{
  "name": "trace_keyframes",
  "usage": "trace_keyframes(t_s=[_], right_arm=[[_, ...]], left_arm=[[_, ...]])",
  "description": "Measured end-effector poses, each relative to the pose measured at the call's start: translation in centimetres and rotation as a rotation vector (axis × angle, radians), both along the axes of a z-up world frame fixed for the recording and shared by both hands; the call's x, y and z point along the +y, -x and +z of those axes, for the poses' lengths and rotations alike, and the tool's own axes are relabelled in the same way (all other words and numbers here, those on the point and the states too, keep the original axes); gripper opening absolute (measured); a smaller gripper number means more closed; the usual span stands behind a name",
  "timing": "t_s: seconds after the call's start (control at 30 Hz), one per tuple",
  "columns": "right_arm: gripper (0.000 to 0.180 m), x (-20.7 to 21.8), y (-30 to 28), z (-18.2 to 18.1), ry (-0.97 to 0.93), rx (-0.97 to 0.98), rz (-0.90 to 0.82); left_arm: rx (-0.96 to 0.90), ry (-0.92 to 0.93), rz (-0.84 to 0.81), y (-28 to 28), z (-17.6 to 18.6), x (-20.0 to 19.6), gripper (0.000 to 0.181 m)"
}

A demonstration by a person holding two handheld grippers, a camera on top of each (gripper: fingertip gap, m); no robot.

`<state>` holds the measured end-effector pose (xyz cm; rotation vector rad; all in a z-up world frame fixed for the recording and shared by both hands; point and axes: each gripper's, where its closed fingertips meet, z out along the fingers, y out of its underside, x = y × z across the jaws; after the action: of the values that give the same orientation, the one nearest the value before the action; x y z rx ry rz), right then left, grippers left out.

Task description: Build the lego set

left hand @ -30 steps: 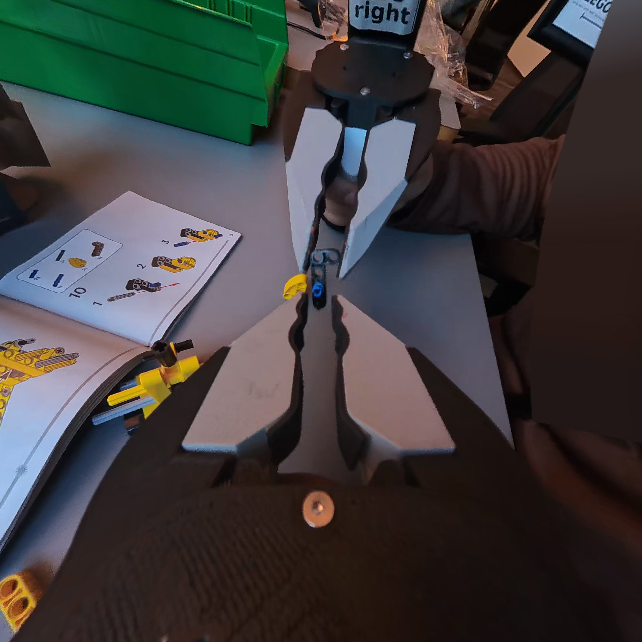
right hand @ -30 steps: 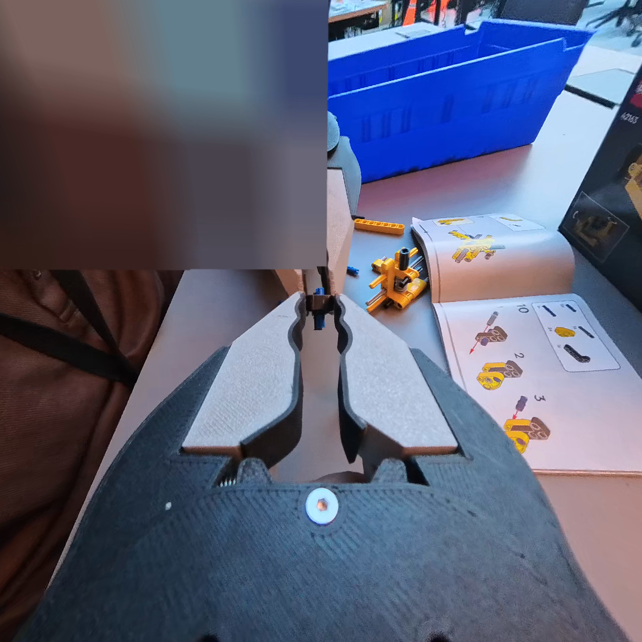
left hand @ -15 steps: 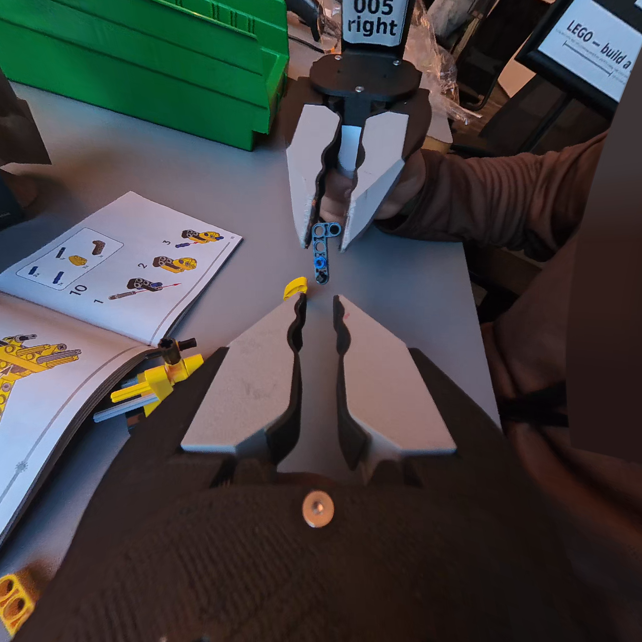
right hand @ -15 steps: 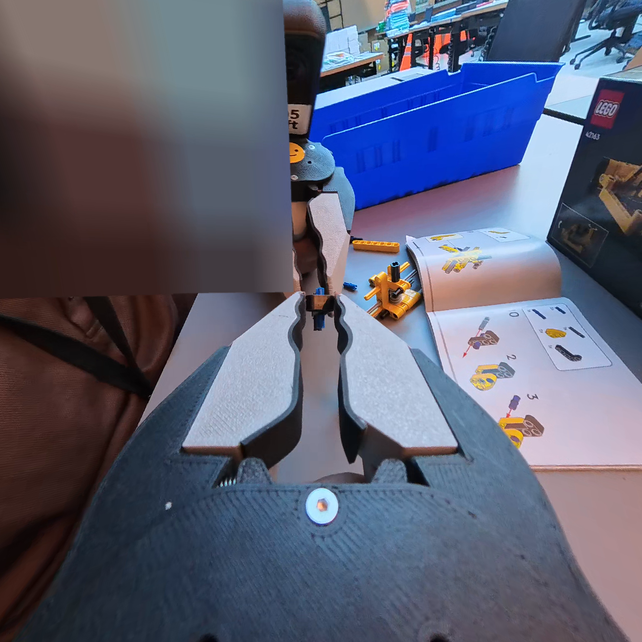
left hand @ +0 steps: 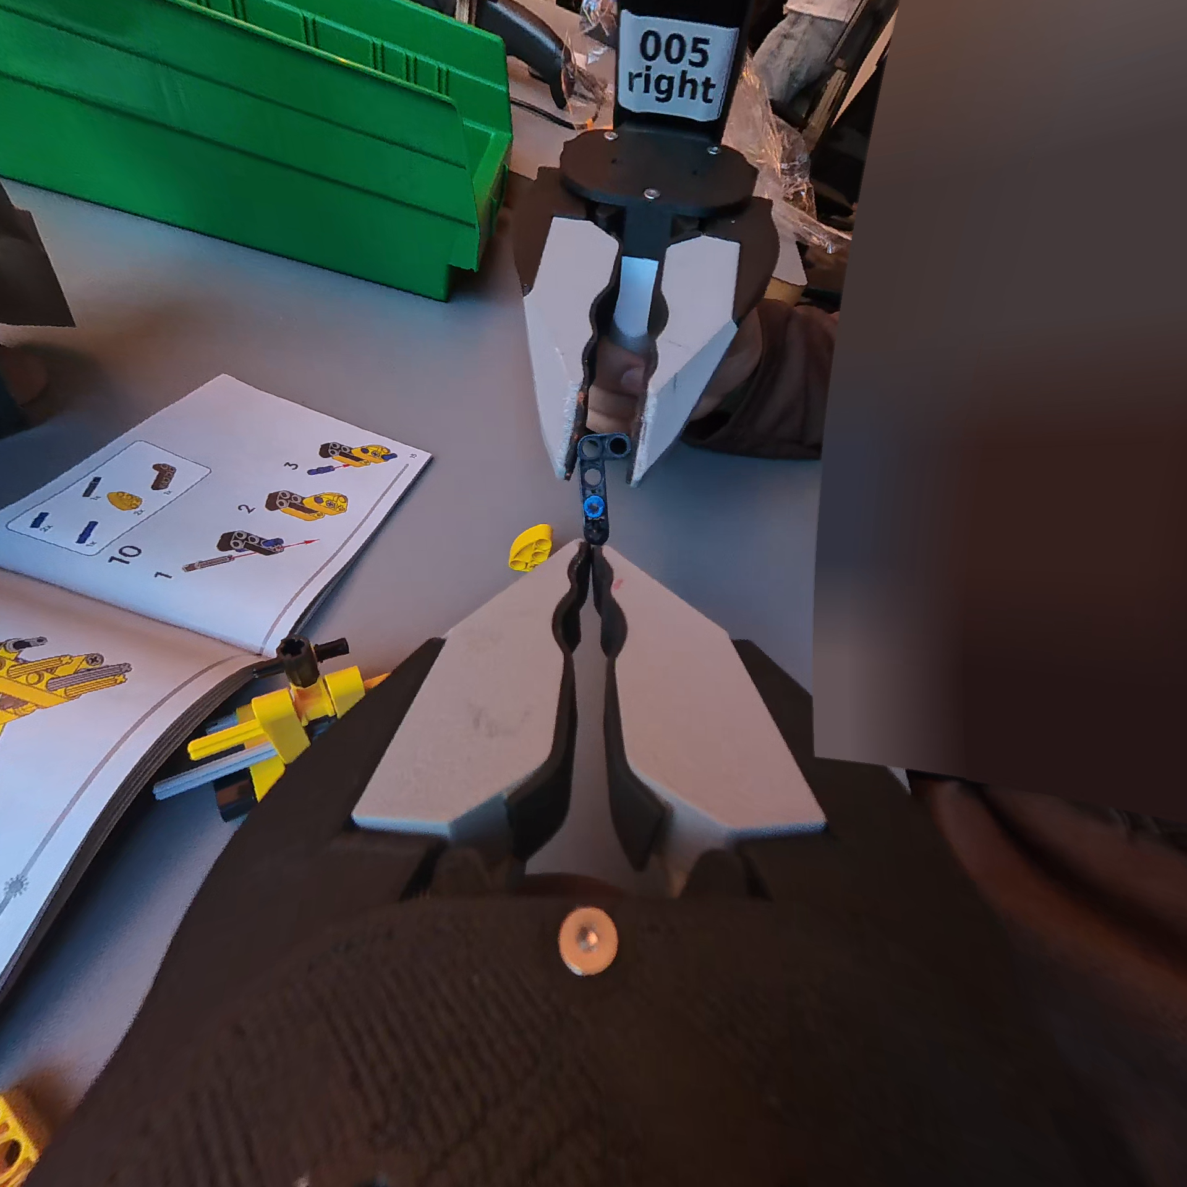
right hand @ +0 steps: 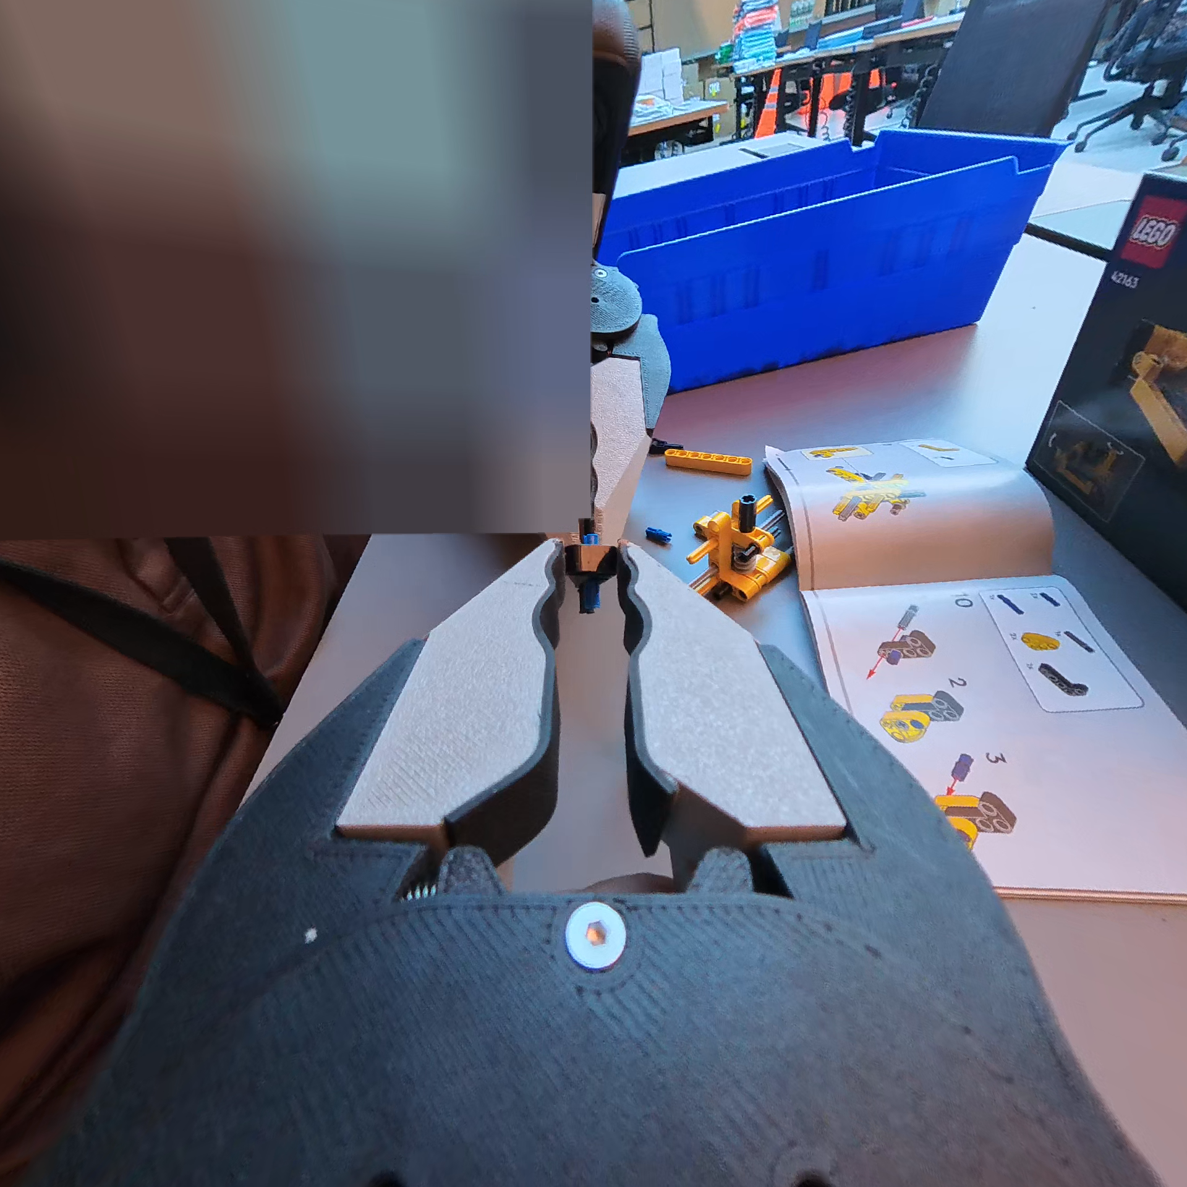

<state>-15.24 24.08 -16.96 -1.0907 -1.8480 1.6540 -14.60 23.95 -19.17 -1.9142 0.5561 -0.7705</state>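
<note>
A: Right tool, seen from the left wrist view — clamped on what?

B: Clamped on the short arm of a black L-shaped beam, fingers narrowed to that width. Long arm pointing toward the left tool, blue pin seated in one hole. Same grip visible close up in the right wrist view, pin sticking out on both sides of the beam.

A: And the left tool?

B: Pinched nearly closed, tips almost touching each other. Sitting right at the lower end of the beam; impossible to tell whether gripping it or only meeting it.

A: Just beside?

B: Small yellow curved piece lying on the grey bench, just left of the left tool's tips.

A: Farther out?

B: Open instruction booklet flat on the bench, left of the tools. Partly built yellow assembly with a black connector on top and grey axles, lying against the booklet's edge. In the right wrist view, loose blue pin near that assembly, yellow beam beyond it.

A: At the edges?

B: Green bin at the far left, blue bin at the back of the right wrist view, dark set box standing at its right edge. One more yellow block at the bottom left corner, cut off by the frame.
</note>
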Motion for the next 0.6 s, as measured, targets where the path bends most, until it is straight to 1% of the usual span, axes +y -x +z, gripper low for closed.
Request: trace_keyframes(t_s=[0.07, 0.13, 0.27, 0.37, 0.5, 0.6], right_arm=[[0.012, -0.2, -0.1, 0.2, -0.001, 0.009, 0.013], [0.012, -0.5, -0.4, 0.6, 0.001, 0.033, 0.031], [0.012, -1.4, -1.3, 2.2, 0.012, 0.123, 0.091], [0.013, -1.6, -1.6, 2.7, 0.02, 0.15, 0.11], [0.013, -1.6, -1.4, 2.5, 0.028, 0.146, 0.11], [0.013, -1.7, -1.0, 2.1, 0.01, 0.136, 0.098]], left_arm=[[-0.004, 0.007, -0.01, 0.0, 0.0, -0.1, 0.0], [-0.023, 0.01, -0.034, -0.1, 0.1, -0.3, 0.005], [-0.099, -0.012, -0.115, -0.2, 1.5, -1.1, 0.01], [-0.151, -0.005, -0.195, -0.9, 2.1, -2.0, 0.016], [-0.111, -0.008, -0.168, -1.5, 1.2, -1.5, 0.022], [-0.128, -0.071, -0.156, -2.1, 2.0, -1.5, 0.013]])
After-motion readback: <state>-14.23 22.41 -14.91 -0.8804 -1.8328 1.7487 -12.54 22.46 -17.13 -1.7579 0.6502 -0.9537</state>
